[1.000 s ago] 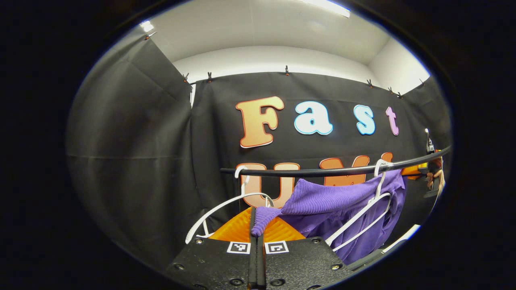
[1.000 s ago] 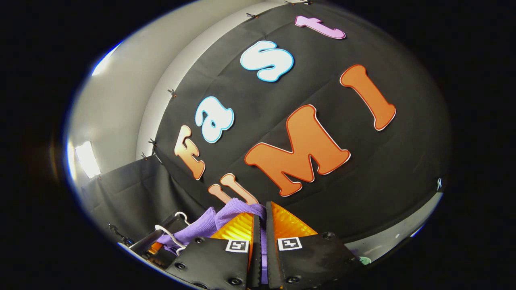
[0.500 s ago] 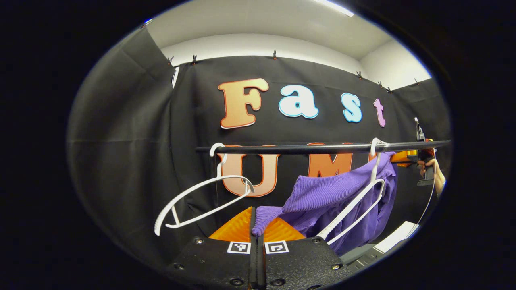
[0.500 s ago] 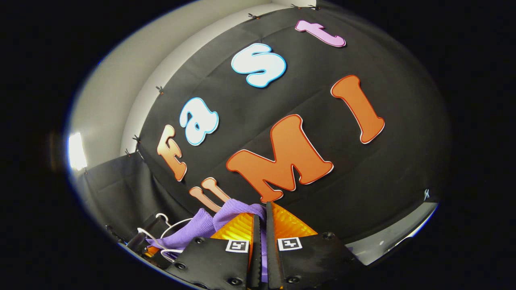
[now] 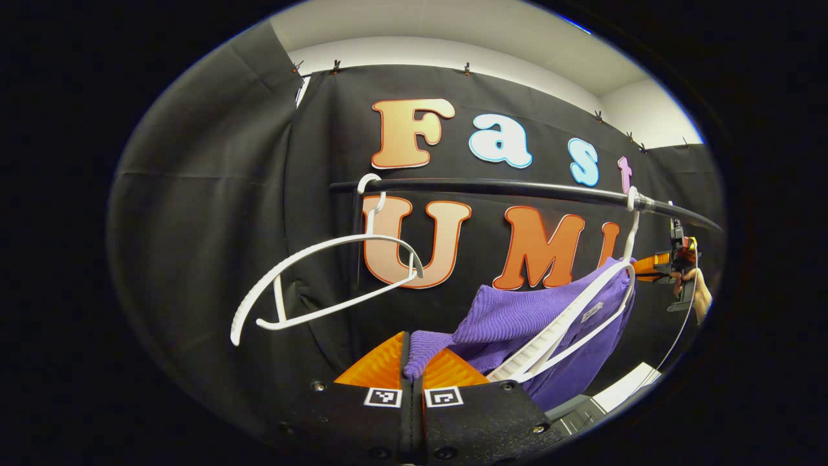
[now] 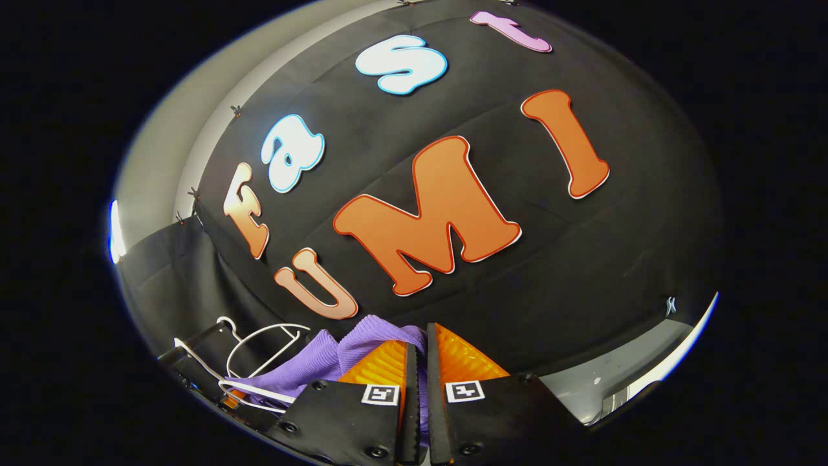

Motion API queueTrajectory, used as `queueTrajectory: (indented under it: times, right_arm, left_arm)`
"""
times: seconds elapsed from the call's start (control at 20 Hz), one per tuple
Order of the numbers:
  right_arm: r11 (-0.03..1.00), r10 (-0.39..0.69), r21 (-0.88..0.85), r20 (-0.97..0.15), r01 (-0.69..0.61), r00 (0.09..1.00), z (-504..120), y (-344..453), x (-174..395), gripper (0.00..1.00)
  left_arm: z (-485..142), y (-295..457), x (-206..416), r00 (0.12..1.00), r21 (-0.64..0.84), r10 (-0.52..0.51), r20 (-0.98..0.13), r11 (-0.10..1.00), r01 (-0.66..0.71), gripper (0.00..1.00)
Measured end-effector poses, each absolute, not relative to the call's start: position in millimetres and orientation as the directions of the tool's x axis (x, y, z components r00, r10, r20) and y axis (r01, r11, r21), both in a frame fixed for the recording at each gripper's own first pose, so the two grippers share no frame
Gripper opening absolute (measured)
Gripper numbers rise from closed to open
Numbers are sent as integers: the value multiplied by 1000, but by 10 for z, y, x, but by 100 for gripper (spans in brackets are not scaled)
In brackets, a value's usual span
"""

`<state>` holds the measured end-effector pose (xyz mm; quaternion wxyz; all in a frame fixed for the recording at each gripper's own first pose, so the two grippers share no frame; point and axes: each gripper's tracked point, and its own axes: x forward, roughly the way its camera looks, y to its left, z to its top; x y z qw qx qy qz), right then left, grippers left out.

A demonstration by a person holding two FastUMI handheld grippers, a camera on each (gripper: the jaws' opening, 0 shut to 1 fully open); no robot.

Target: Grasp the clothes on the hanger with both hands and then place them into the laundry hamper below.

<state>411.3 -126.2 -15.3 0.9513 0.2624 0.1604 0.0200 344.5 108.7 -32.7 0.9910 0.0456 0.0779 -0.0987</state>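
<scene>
A purple knit garment [image 5: 517, 317] stretches between both grippers below the black rail [image 5: 517, 189]. My left gripper [image 5: 414, 353] is shut on its near corner. Part of the cloth still drapes over a white hanger [image 5: 582, 310] that hooks on the rail at the right. In the right gripper view my right gripper [image 6: 419, 359] is shut on a fold of the purple garment [image 6: 336, 349], which trails off to the lower left. The right gripper [image 5: 673, 265] and the hand holding it also appear far right in the left gripper view.
A bare white hanger [image 5: 323, 278] hangs tilted on the rail's left end. In the right gripper view the white hangers [image 6: 259, 349] sit low at the left. A pale floor strip [image 6: 621, 375] lies at the lower right.
Both grippers have sunk with the garment: the rail rose in the left gripper view. The cloth has slid down off the right hanger's shoulder, baring more of the hanger. The empty hanger swung.
</scene>
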Motion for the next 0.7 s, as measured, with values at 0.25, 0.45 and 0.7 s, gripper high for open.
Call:
queueTrajectory:
  times: [0.25, 0.45, 0.7]
  right_arm:
    - [870, 127, 489, -343, 61, 931, -440, -1223, 3990, 16]
    - [880, 113, 467, -392, 92, 913, -722, -1201, 3904, 16]
    - [883, 90, 449, -449, 137, 889, -1084, -1241, 3689, 16]
  left_arm:
    - [-608, 1194, 3331, 963, 23, -173, -206, 983, 182, 0]
    - [-835, 1319, 3233, 957, 20, -155, -247, 986, 165, 0]
    - [-1076, 1299, 3103, 945, 18, -157, -288, 985, 169, 0]
